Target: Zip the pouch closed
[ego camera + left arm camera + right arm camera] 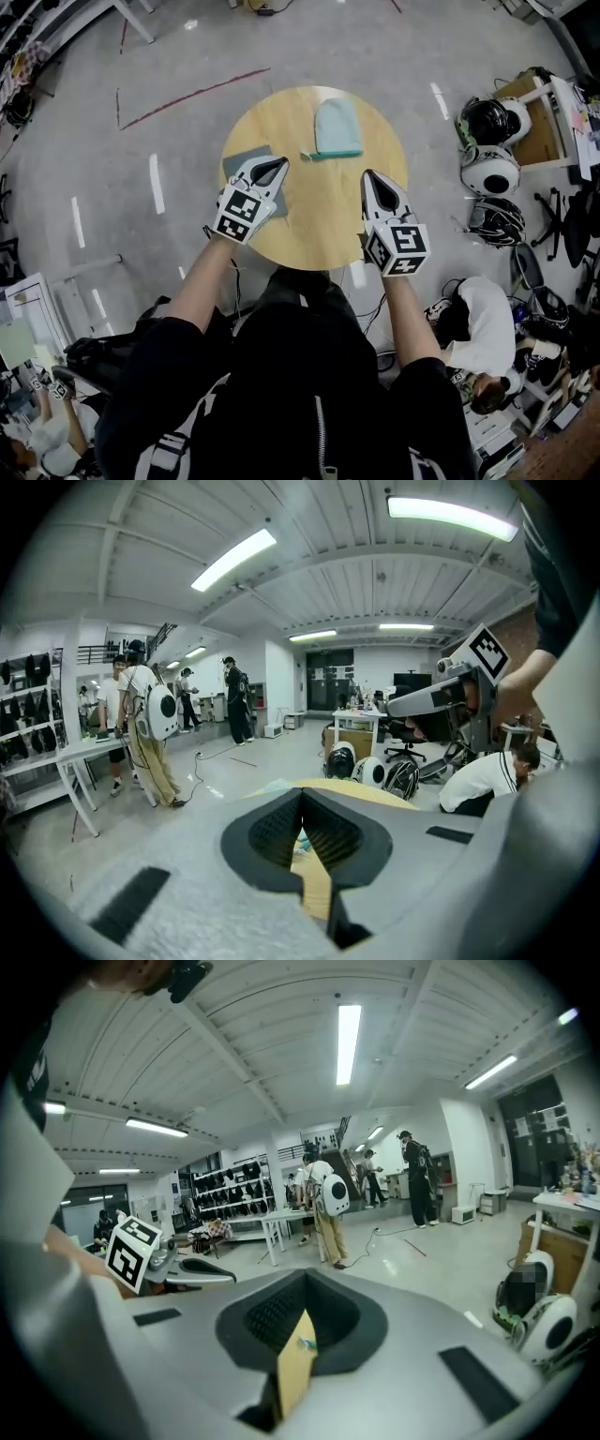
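Here we are over the round, pale wooden worktop [319, 234], one tool in each hand, and neither touches the task's thing. The mint-green fabric pouch [337, 128] lies flat on the far half of the worktop. Its rounded end points away from us and a darker teal edge runs along its near side. A small teal tab [307, 156] sticks out at the near left corner of the pouch, and from up here we cannot tell whether the zip is open or closed. Our grey left tongs [280, 162] hang over the left side of the worktop, above a flat dark-grey square mat [246, 161] that reaches past the worktop's rim. Their tips aim towards the pouch but sit short of it. In the left gripper view these left tongs [302, 793] are closed, pads meeting at the tips with nothing clamped, and only a sliver of wood and teal shows through the slit below. Our grey right tongs [368, 175] hover over the right side of the worktop, near the pouch's near right corner yet clear of it. In their own view the right tongs [305, 1282] are closed too and empty, with just a strip of worktop showing through the gap. Off to the right, a cluster of black and white helmets [489, 169] sits on the grey floor.
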